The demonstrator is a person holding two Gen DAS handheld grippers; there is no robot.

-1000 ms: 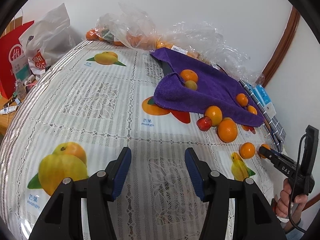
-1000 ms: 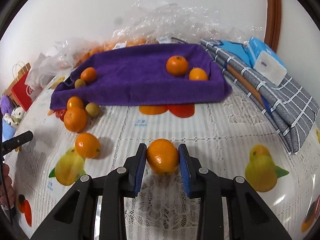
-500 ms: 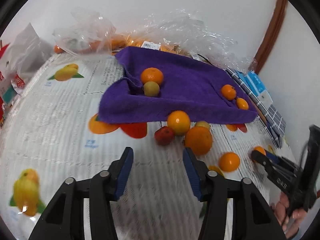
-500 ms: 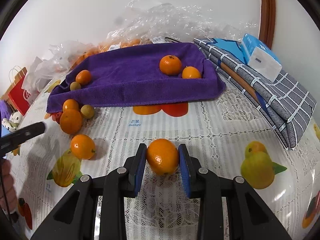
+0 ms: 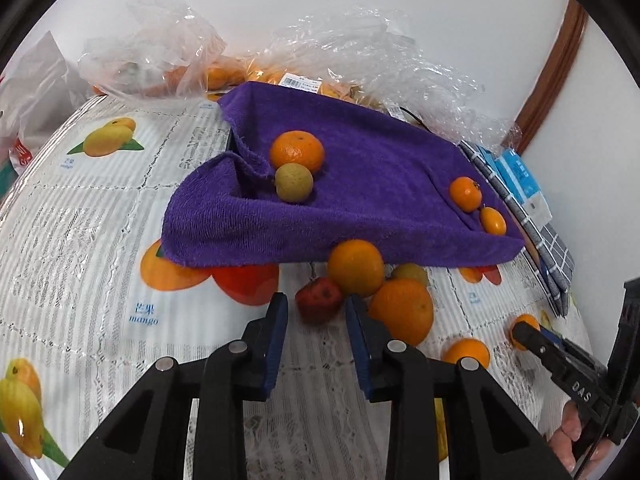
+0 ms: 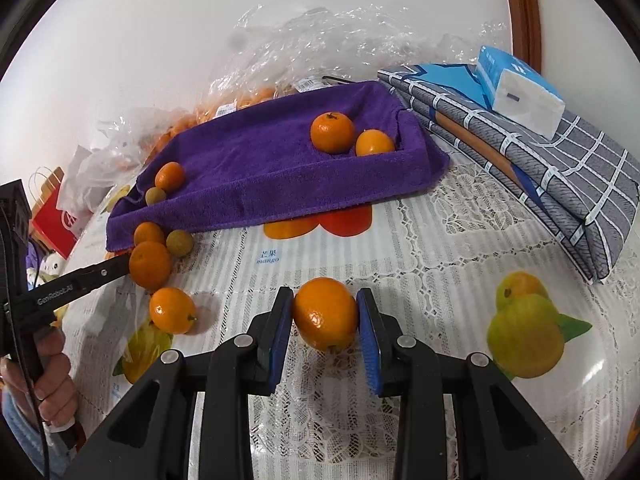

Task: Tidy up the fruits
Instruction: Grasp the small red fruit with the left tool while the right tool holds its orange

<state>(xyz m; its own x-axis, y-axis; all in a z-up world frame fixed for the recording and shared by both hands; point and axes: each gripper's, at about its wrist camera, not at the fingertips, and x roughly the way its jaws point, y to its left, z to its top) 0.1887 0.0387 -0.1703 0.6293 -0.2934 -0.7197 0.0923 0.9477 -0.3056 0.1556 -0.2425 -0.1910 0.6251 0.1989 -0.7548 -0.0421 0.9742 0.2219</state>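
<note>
Two tongs show. Your left tongs [image 5: 316,312] have moved in toward the fruit pile since a second ago, when they hung over bare tabletop well short of it; their blue pads are released, and they have narrowed a little. The small red fruit [image 5: 319,298] now sits just ahead of the tips, in line with the gap and not gripped. Just behind it lies a mid-size orange [image 5: 356,267] against the hem of the purple towel [image 5: 372,196], and a larger orange [image 5: 404,310] lies just beside the right pad.

Your right tongs [image 6: 325,314] are clenched on an orange [image 6: 325,313], both pads touching its sides, exactly as in the earlier frames; it sits low over the lace-covered tabletop [image 6: 420,248], near the front edge and well apart from the towel. Whether it touches the cloth you cannot tell.

Farther out, to the left in the right wrist view, a loose orange [image 6: 172,310] lies by itself on the tabletop. On the towel rest an orange with a small greenish fruit [image 5: 294,182] touching it, and two small oranges [image 6: 332,132] together at the far end. Beyond the towel lie crumpled clear plastic bags [image 5: 360,60].
</note>
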